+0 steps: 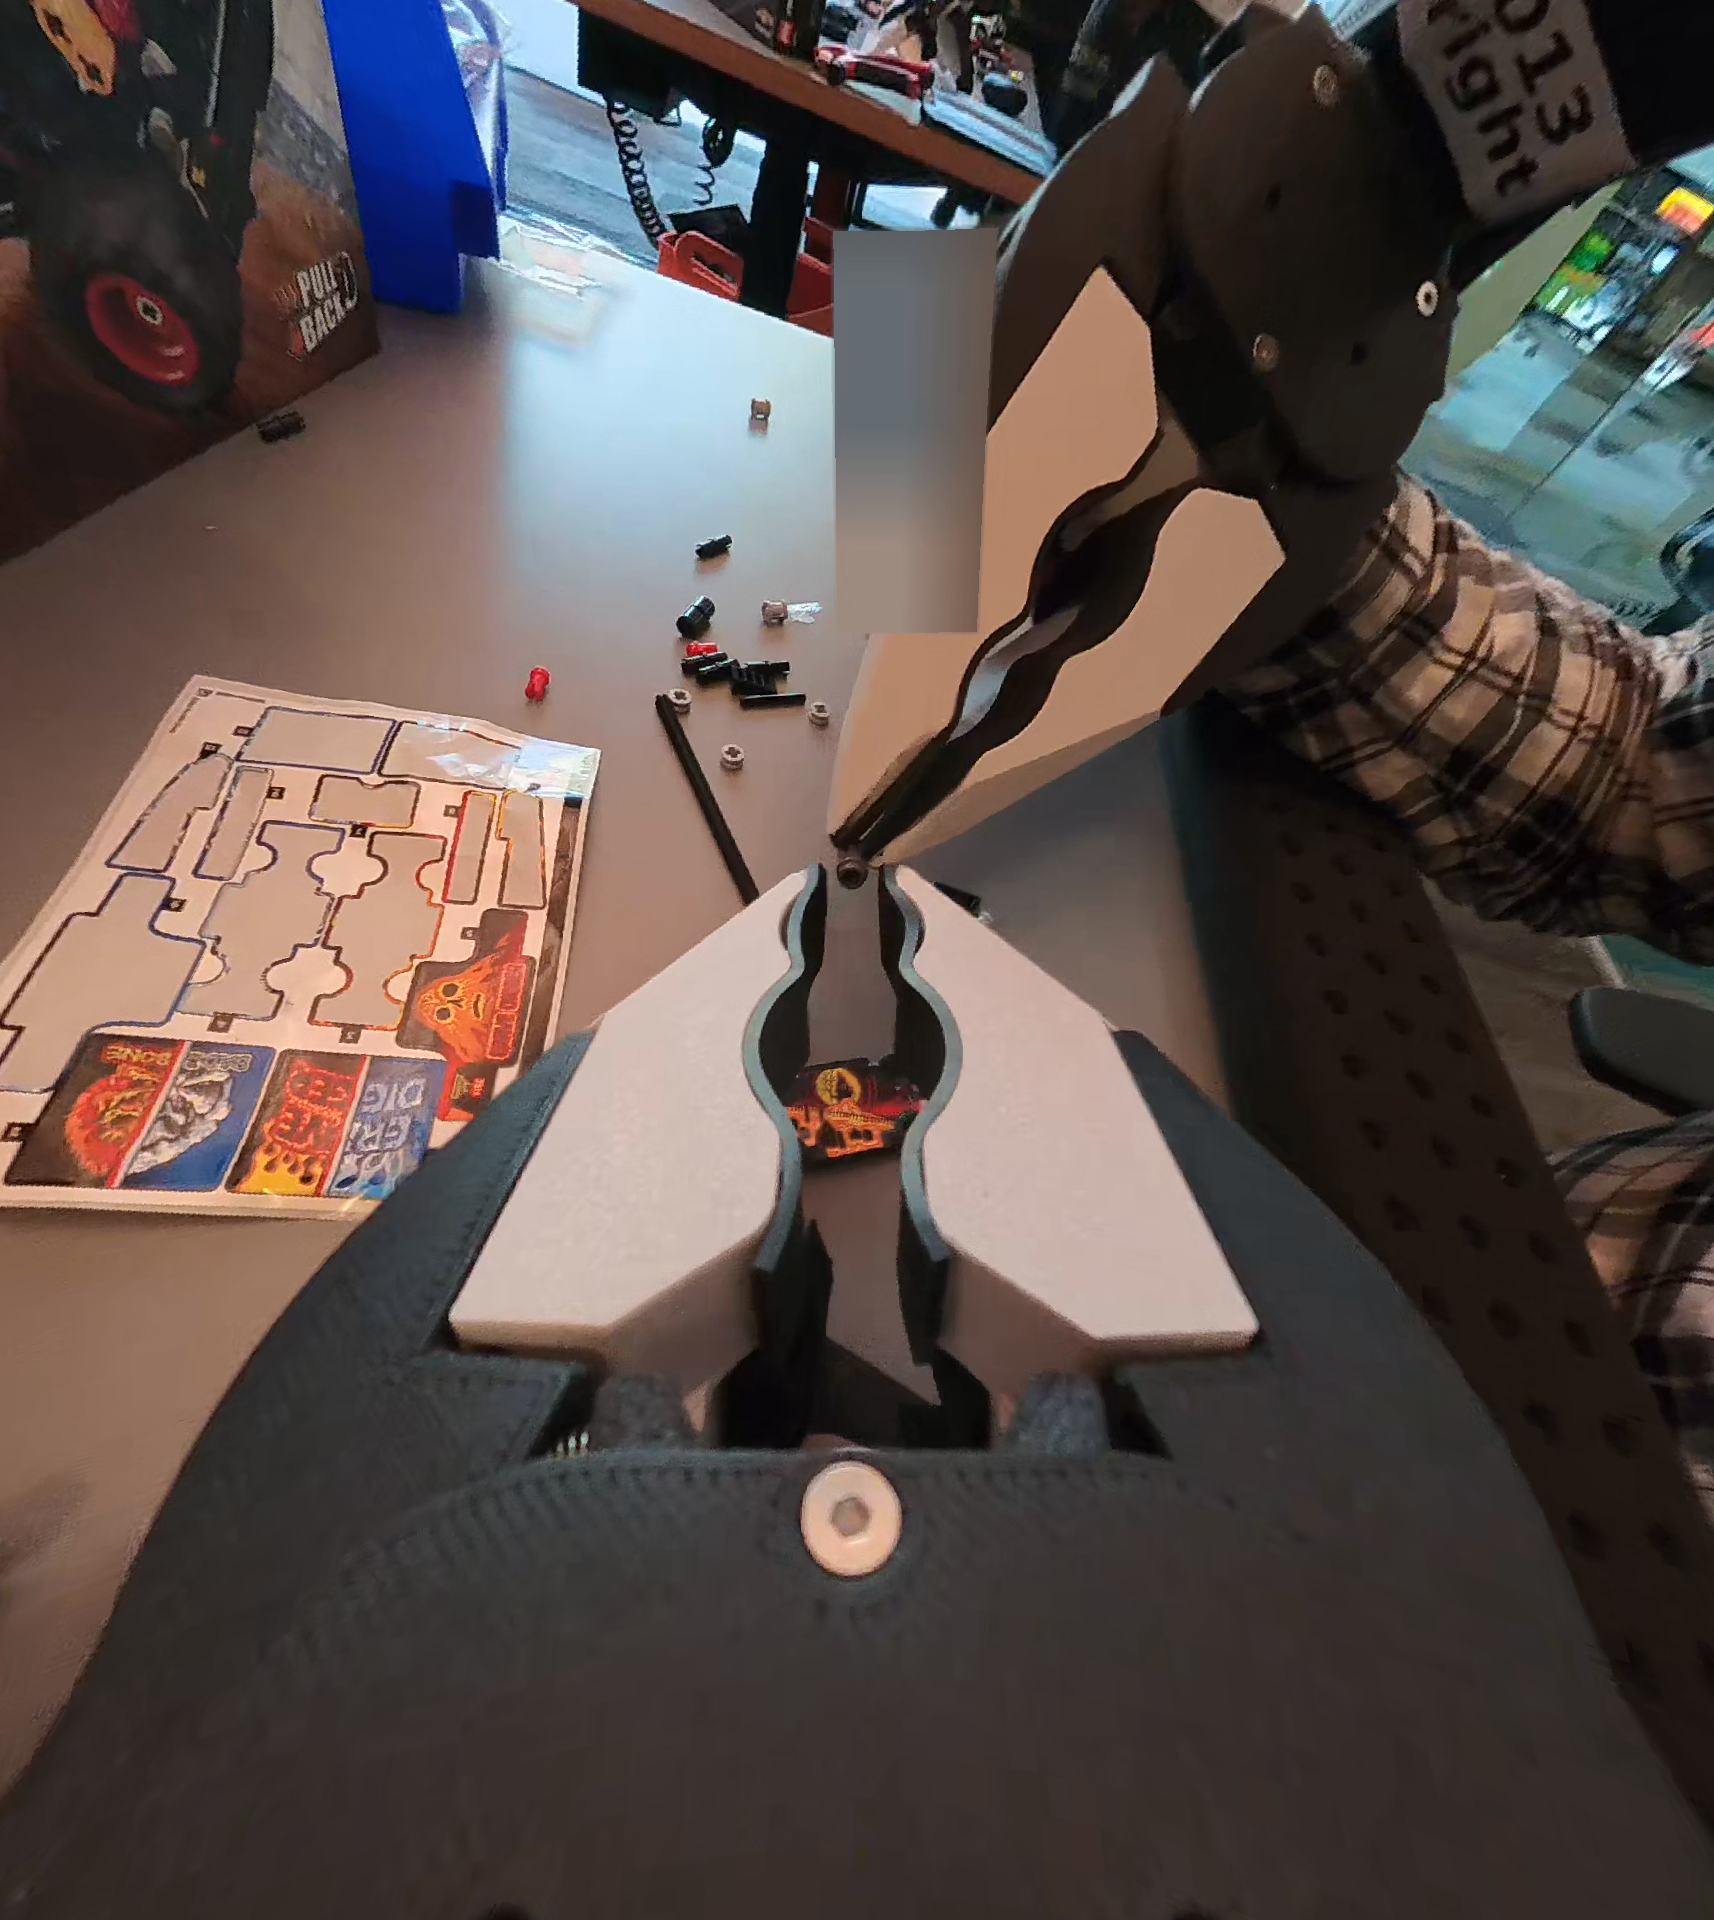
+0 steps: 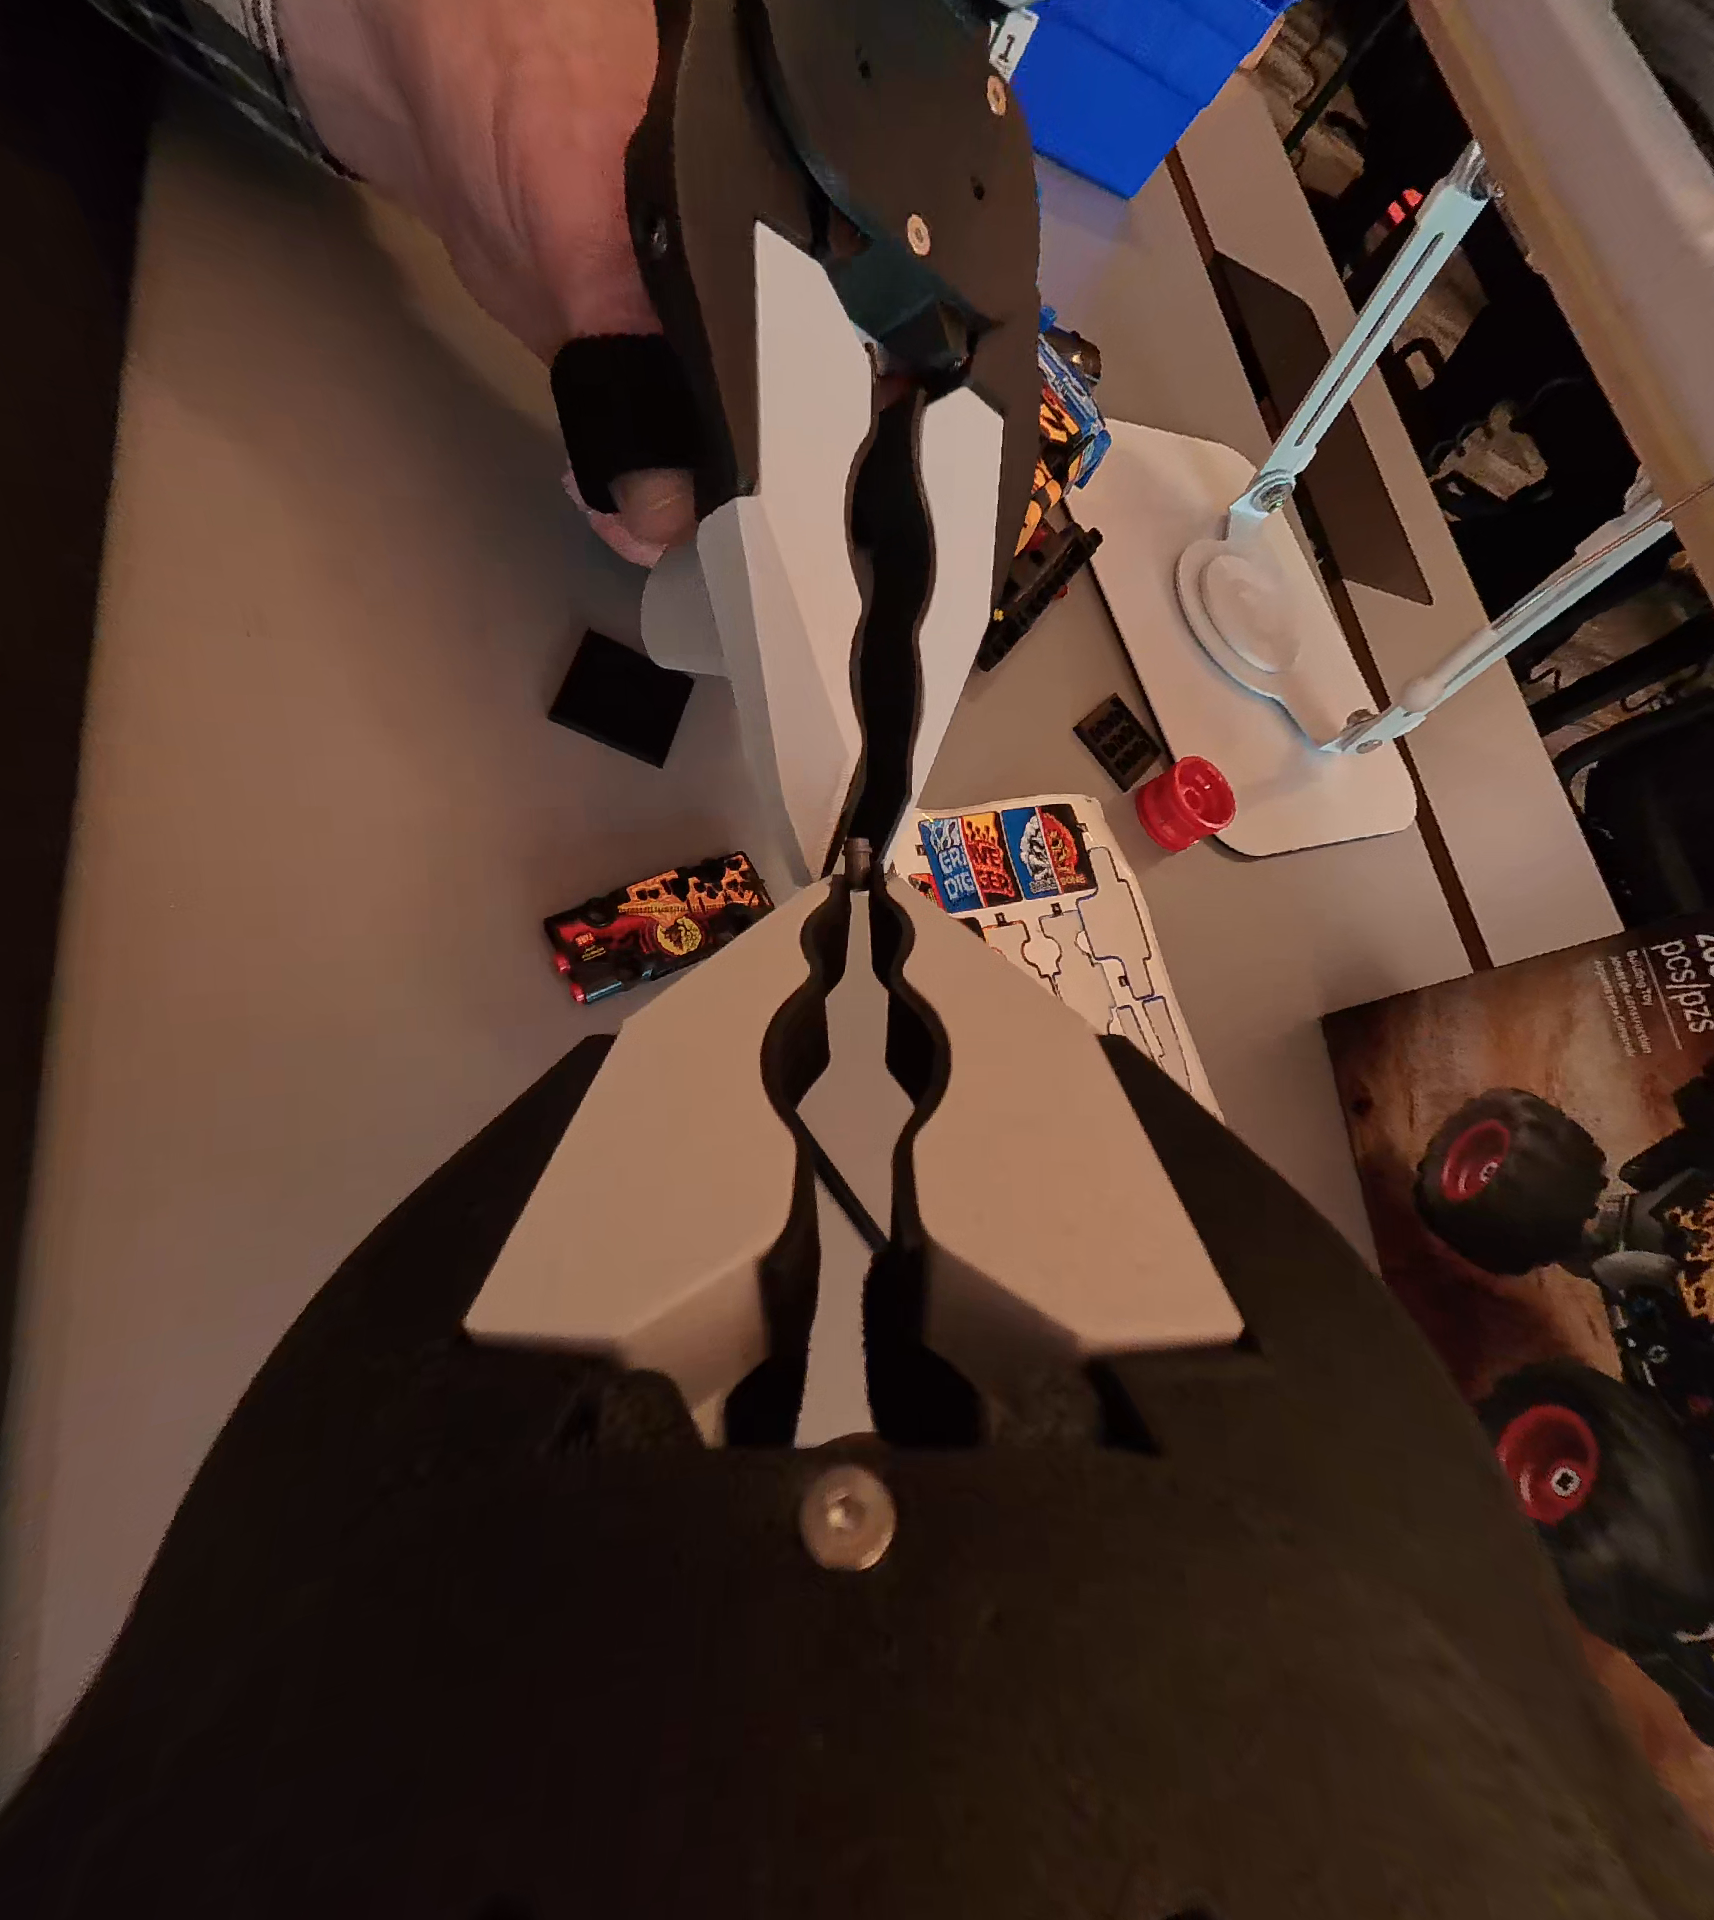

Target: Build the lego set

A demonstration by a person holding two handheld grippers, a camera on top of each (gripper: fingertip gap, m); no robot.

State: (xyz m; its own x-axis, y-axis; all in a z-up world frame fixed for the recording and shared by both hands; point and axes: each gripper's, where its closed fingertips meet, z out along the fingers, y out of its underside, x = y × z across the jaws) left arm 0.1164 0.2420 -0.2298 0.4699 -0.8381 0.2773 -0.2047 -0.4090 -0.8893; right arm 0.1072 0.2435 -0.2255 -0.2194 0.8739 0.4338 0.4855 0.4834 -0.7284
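Note:
My left gripper and my right gripper meet tip to tip above the grey table. A small grey Lego pin sits right at the meeting point, also in the right wrist view. Both pairs of fingers are closed down to a narrow gap on it. The right gripper comes down from the upper right in the left wrist view. The left gripper comes from the top in the right wrist view. A printed black-and-orange Lego panel lies on the table below.
A sticker sheet, a long black axle, a red pin and several small black pins lie on the table. The set box, a red wheel hub, a black tile, a lamp base and a blue bin stand around. The tips of both grippers are at nearly the same place. The red wheel hub is about 20 centimeters from both grippers' fingertips.

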